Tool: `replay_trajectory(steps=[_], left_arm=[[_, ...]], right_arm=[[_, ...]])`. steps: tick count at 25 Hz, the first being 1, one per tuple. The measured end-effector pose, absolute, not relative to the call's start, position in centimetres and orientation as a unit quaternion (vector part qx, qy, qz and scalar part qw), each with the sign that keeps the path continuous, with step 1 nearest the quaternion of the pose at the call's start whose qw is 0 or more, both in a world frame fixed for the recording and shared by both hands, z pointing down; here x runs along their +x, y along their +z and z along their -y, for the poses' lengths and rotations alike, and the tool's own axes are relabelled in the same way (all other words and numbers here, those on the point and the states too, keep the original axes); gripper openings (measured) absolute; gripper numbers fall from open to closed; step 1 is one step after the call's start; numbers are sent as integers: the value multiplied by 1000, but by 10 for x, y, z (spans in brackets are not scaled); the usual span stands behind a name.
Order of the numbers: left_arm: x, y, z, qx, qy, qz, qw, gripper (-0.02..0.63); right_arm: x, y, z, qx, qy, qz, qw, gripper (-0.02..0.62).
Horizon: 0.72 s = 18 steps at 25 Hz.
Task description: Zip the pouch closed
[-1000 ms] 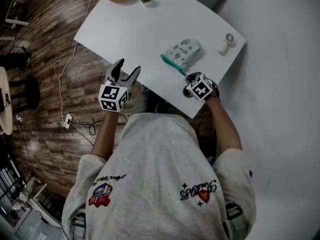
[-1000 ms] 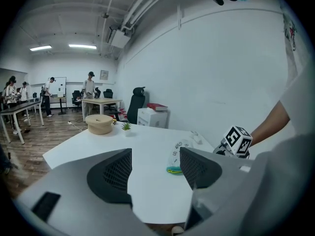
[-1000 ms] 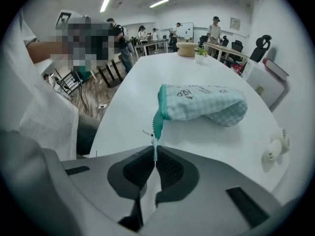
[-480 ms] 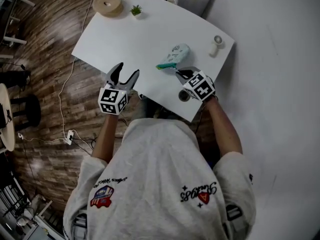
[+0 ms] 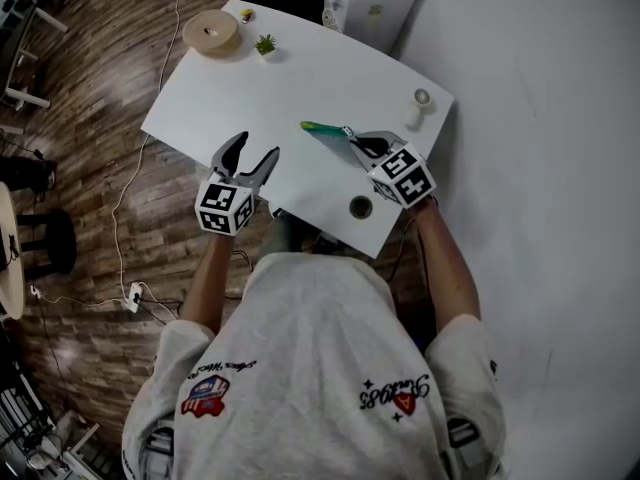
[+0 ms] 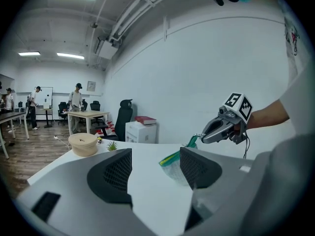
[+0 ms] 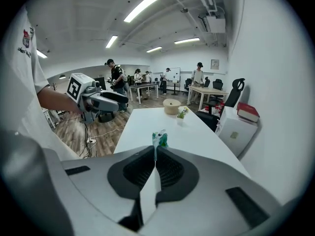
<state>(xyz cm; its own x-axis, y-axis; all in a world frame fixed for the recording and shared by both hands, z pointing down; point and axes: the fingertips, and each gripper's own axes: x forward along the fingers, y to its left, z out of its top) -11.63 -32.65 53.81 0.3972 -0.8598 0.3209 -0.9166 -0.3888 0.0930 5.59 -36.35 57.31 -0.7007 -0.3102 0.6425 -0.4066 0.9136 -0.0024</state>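
Observation:
The pouch (image 5: pixel 324 131), pale mint mesh with a teal zip edge, hangs in the air above the white table (image 5: pixel 280 88). My right gripper (image 5: pixel 358 143) is shut on the end of that teal edge. In the right gripper view only the pouch's top end (image 7: pixel 159 139) shows past the shut right gripper (image 7: pixel 155 154). My left gripper (image 5: pixel 254 149) hovers open over the table's near edge, left of the pouch and apart from it. In the left gripper view the pouch (image 6: pixel 173 164) dangles from the right gripper (image 6: pixel 202 135), beyond the open left gripper (image 6: pixel 155 163).
On the table's far side lie a round tan roll (image 5: pixel 210 32) and a small potted plant (image 5: pixel 265 44). A small white fan (image 5: pixel 418 108) stands at the right edge, near a cable hole (image 5: pixel 361 206). A white cabinet (image 5: pixel 370 3) stands behind. People work at distant desks.
My right gripper has risen and lifted the pouch off the table; it now hangs edge-on. My left gripper rose slightly and stayed open.

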Motion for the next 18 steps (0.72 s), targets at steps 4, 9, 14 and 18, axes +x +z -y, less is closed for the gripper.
replay_trajectory(steps=[4,9,14,18], left_arm=[[-104,523,329,842,94,516,129,302],[-74,510,328,875,64,452,160,301],[-43,502,325,902,41,385,192,298],[-20,498,322,917,39,337,208,295]], right_arm=[[57,542,361,200,63,928,308,14],[60,527,349,193,55,934,296,14],[67,523,340,196,55,934,294,14],[69,521,334,190,50,936,292,14]])
